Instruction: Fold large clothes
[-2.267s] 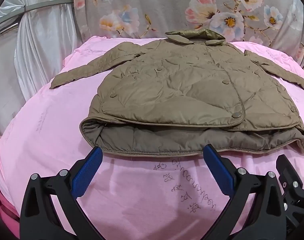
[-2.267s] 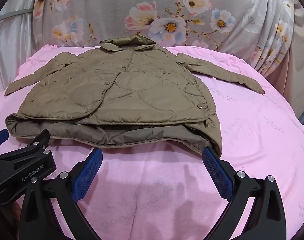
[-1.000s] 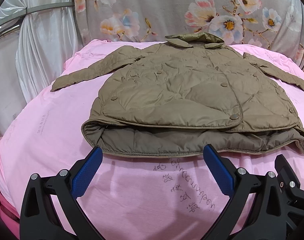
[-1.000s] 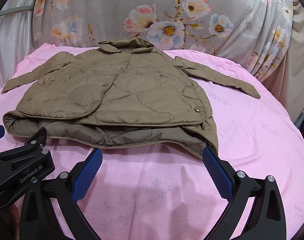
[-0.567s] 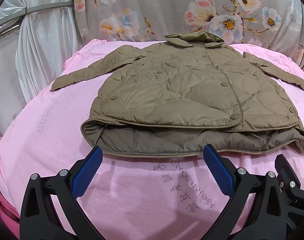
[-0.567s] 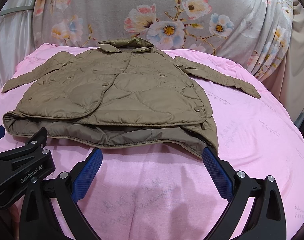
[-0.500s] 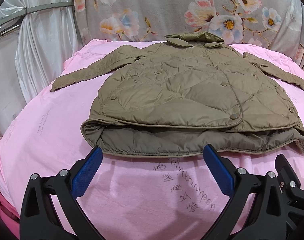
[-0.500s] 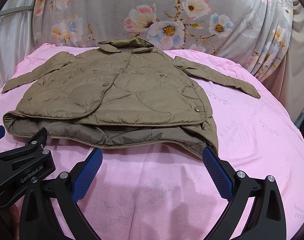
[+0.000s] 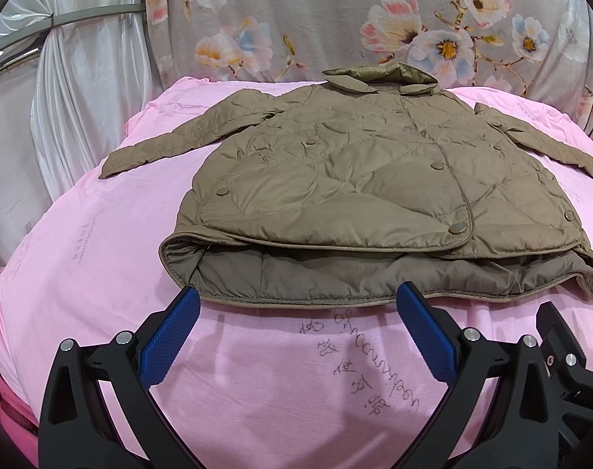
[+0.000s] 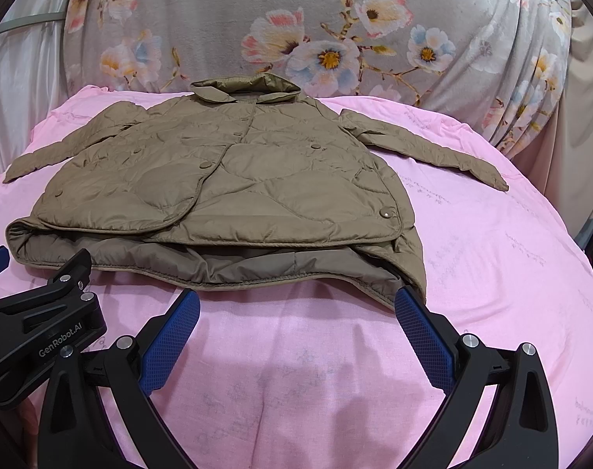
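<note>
A khaki quilted jacket [image 9: 367, 179] lies flat on the pink sheet [image 9: 101, 265], buttoned, collar at the far side, both sleeves spread outward. It also shows in the right wrist view [image 10: 234, 187]. Its near hem gapes open and shows the lining. My left gripper [image 9: 298, 312] is open and empty, hovering just short of the hem's left half. My right gripper [image 10: 296, 312] is open and empty, just short of the hem's right corner. The left gripper's body [image 10: 34, 336] shows at the left of the right wrist view.
The pink sheet [image 10: 511, 273] covers a rounded bed-like surface with handwriting [image 9: 359, 348] on it. A grey floral cloth [image 9: 335, 19] hangs behind. White drapes [image 9: 62, 97] and a metal rail stand at the left.
Both views have drifted very slightly since the earliest frames; the jacket has not moved and both grippers stay open and empty.
</note>
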Motion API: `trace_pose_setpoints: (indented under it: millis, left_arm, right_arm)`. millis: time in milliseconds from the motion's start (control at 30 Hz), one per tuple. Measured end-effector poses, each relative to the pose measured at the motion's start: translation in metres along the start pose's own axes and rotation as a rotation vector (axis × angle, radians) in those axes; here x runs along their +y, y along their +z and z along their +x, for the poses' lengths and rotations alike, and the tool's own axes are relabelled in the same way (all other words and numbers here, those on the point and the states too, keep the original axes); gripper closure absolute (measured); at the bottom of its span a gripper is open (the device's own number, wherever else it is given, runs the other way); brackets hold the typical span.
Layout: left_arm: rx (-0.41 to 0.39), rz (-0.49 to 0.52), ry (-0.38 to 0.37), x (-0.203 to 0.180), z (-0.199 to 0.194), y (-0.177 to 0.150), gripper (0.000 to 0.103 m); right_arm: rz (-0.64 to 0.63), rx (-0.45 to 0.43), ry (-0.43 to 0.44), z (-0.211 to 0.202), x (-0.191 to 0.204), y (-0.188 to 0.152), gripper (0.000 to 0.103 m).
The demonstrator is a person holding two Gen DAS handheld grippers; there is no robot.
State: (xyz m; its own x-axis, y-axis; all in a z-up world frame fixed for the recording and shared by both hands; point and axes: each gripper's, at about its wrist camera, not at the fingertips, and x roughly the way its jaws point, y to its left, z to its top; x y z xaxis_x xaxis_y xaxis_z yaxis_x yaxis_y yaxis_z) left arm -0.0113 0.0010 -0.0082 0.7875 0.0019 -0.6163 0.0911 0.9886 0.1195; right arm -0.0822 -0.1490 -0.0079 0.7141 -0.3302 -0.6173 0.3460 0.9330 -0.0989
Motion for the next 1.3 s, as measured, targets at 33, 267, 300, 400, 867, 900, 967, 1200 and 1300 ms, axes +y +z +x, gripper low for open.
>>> trace_pose_setpoints:
  millis: [33,267,300,400,867,900,967,1200,1300]
  left_arm:
    - [0.000,0.000,0.000,0.000,0.000,0.000,0.005]
    - [-0.002,0.001,0.000,0.000,0.000,0.000,0.005]
    - [-0.001,0.000,-0.001,0.000,0.000,0.000,0.005]
    - [-0.001,-0.001,-0.002,0.001,0.000,0.000,0.005]
    - [0.000,-0.038,-0.040,0.010,0.000,0.005,0.005]
    - [-0.001,-0.045,-0.050,0.012,-0.002,0.006,0.005]
    - [-0.002,-0.056,-0.066,0.017,-0.004,0.011,0.005]
    - [-0.047,-0.068,-0.055,0.035,-0.012,0.050,0.005]
    - [-0.067,-0.095,-0.027,0.044,-0.006,0.067,0.005]
  right_arm:
    - [0.000,0.000,0.000,-0.001,-0.001,0.000,0.005]
    - [0.001,0.000,0.000,0.000,0.000,0.000,0.005]
    - [0.000,0.000,0.000,0.000,0.000,0.000,0.005]
    - [0.001,-0.001,0.000,0.000,0.000,0.000,0.005]
    - [0.062,0.050,0.055,0.007,-0.016,0.004,0.005]
    - [0.078,0.056,0.062,0.008,-0.023,0.007,0.005]
    - [0.093,0.043,0.043,0.009,-0.037,0.015,0.005]
    - [0.178,-0.036,-0.043,0.021,-0.113,0.073,0.005]
    - [0.221,-0.045,-0.088,0.038,-0.149,0.097,0.005]
